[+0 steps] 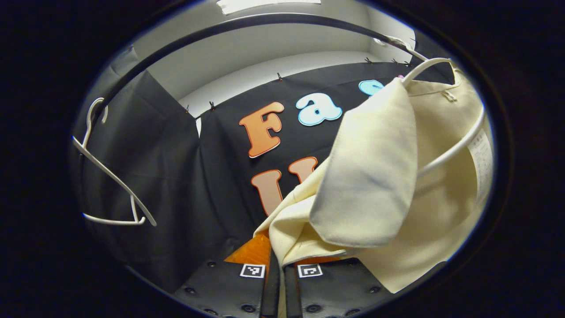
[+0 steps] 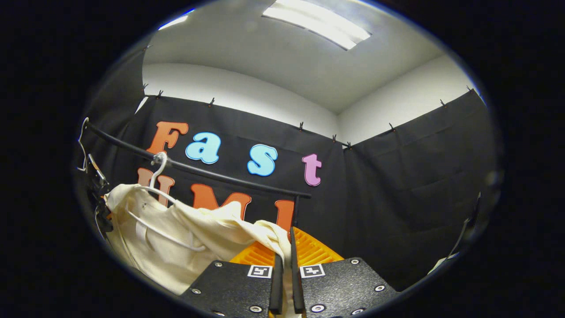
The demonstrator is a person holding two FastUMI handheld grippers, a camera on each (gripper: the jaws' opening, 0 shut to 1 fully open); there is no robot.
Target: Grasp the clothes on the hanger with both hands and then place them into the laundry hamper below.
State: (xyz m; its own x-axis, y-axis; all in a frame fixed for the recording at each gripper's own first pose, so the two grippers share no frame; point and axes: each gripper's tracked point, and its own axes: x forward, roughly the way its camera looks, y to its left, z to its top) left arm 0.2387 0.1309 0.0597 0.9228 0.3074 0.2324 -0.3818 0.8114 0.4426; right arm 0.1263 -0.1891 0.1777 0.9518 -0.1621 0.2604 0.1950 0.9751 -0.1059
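Black-draped booth, rail (image 2: 229, 176) overhead | cream garment (image 1: 375, 176): soft, light, half off hanger (image 1: 459, 141) | left gripper (image 1: 282, 274), right gripper (image 2: 287, 269): closed, pinching cloth edges | hold near hem.

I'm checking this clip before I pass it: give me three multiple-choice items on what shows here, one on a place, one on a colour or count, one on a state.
1. Where does the hanger carrying the garment hang?
A. on the black rail
B. on a wall hook
C. on the floor

2. What colour is the garment?
A. blue
B. cream
C. red

3. How does the right claw stand?
A. wide open, away from the cloth
B. shut on a bare hanger
C. closed on a fold of the garment

Answers: 1 A, its hook loops over the rail in the right gripper view. 2 B, the cloth is pale cream in both views. 3 C, the cloth runs down between the nearly touching fingers; the left claw pinches it likewise.
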